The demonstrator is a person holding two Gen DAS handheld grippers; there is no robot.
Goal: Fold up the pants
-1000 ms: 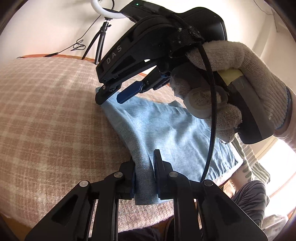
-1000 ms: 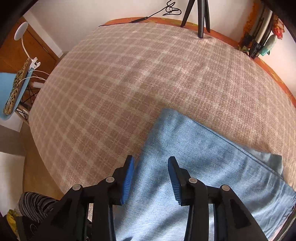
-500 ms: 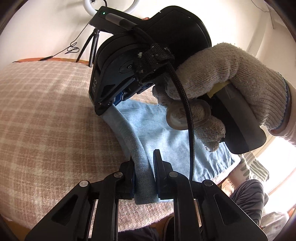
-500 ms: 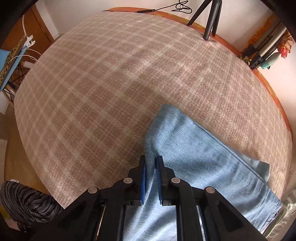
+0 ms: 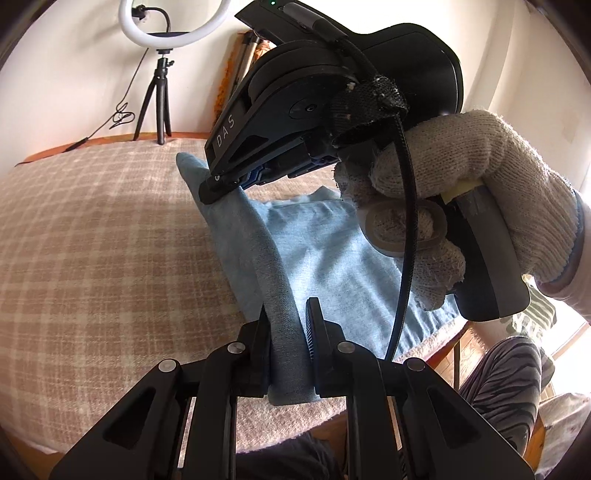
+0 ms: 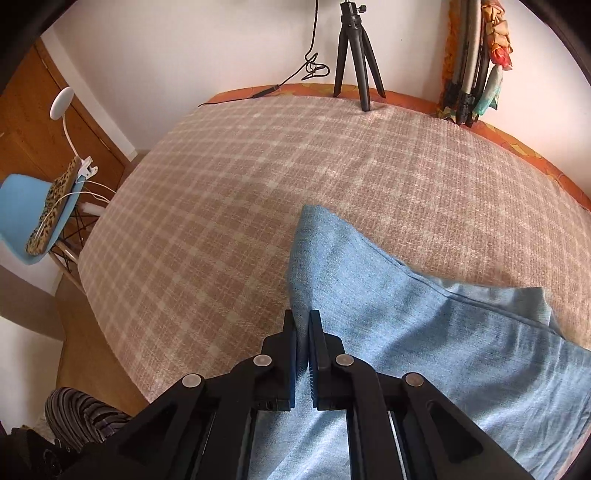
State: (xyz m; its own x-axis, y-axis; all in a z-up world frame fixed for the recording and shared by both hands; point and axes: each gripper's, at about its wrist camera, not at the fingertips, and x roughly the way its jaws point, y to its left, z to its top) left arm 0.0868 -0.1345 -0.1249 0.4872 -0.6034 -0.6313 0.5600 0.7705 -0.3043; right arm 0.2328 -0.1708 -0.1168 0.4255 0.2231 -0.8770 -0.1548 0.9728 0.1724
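Since 1 s ago: R jaws went from wide open over the cloth to clamped on it; both grippers have come up a bit, and the pinched edge now stands off the bed as a ridge instead of lying flat.

Biggest first:
- Bed [image 6: 229, 206], plaid cover, fills both views. Bare cover from 9 to 12 o'clock in R wrist view = landing zone.
- Pants [image 6: 424, 332], light blue denim, already doubled, lying at 3–5 o'clock in R view, near the bed's front edge. Long left edge lifted, rest flat on the cover.
- Right gripper [image 5: 221, 186], gloved hand [image 5: 480, 192] behind it, at 12 o'clock in L view. Closed tight on the far corner of the edge, thin pinch.
- Left gripper [image 5: 286, 347] at 6 o'clock in L view. Closed on the near end of the same edge, thicker wad between the pads.
- Tripod [image 6: 356, 55] w/ ring light [image 5: 173, 22] at 12 o'clock by the wall, well apart from the work.

Step in hand, my read: lift + carry the edge over for the next fold.
How to do it well:
1. Raise both ends level, keep the edge taut betw. the 2 grips, no sag.
2. Move both at the same pace or the fold skews.
3. R pinch looks shallow, so no jerks.
4. Lay edge on edge, then release.
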